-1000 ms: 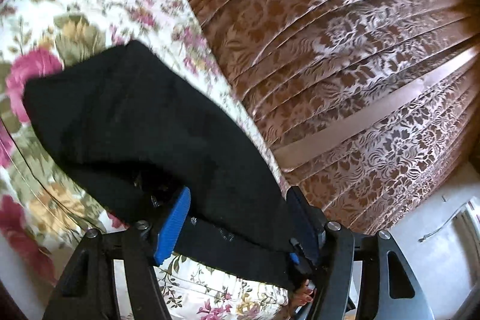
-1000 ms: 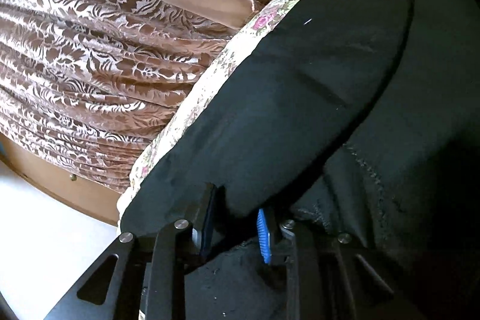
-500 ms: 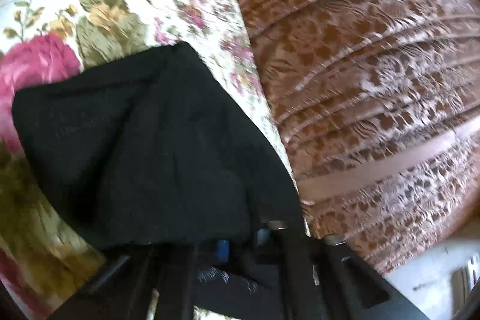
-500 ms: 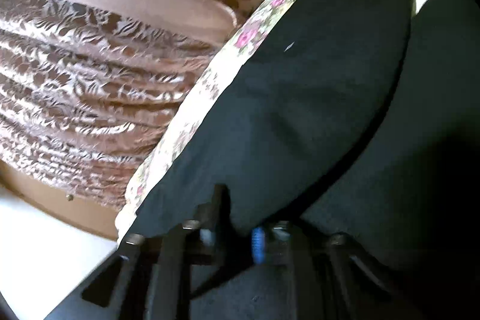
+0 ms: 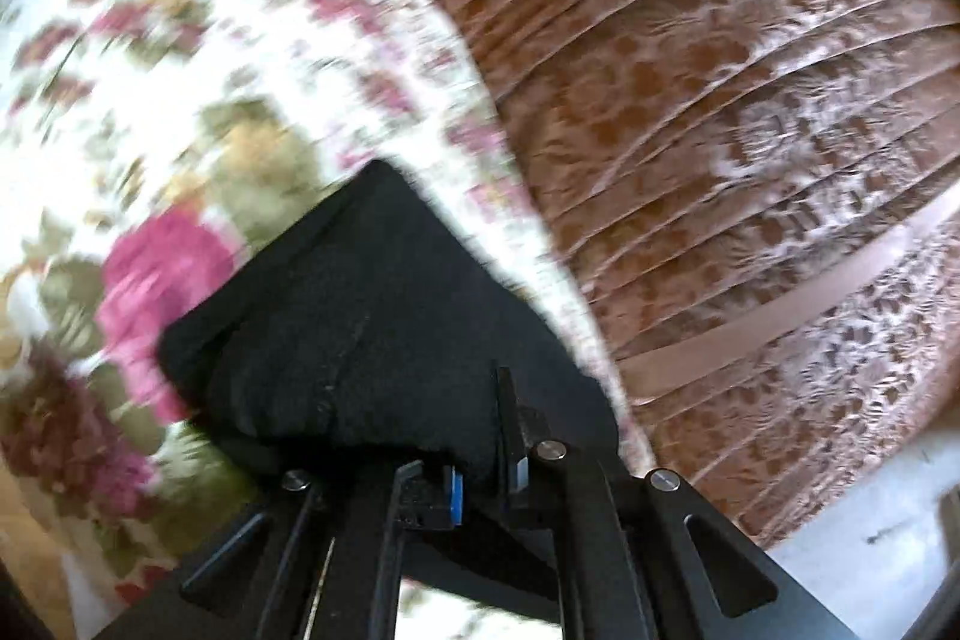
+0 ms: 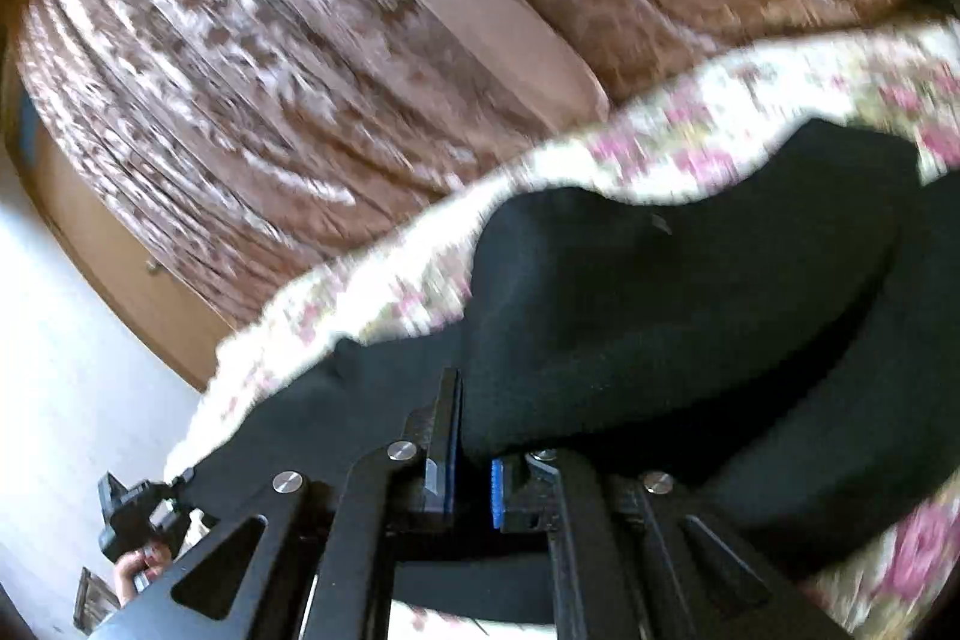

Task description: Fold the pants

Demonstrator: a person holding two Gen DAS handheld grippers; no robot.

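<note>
Left wrist view: the left gripper [image 5: 483, 484] is closed on a fold of the black pants [image 5: 366, 328]. Its blue-padded fingers [image 5: 455, 495] stand close together with dark cloth pinched between them. The cloth bunches up ahead of the gripper into a rough wedge whose far corner points away from the camera. The pants lie on a floral bedspread [image 5: 198, 58], white with pink roses and olive leaves, near its edge. Just past that edge hangs a pleated brown skirt [image 5: 750, 118] with a pale flower pattern and a plain tan band across it. A strip of pale floor [image 5: 870, 538] shows at lower right. The view is blurred by motion.

Right wrist view: the right gripper [image 6: 477, 484] is likewise closed on the pants [image 6: 678, 316], with black fabric caught in the narrow gap between its blue pads [image 6: 497, 489]. From the grip the cloth rises in a thick rounded fold and runs to the right. More black fabric lies below and to the left of the fingers, reaching the bed's edge. The bedspread [image 6: 690, 124] borders the fold above and shows again at lower right. The brown skirt [image 6: 300, 58] fills the upper part of the view, with a wooden base [image 6: 120, 268] and pale floor [image 6: 60, 340] to the left. At lower left a hand [image 6: 135, 568] grips a black device, partly cut off by the gripper's frame.
</note>
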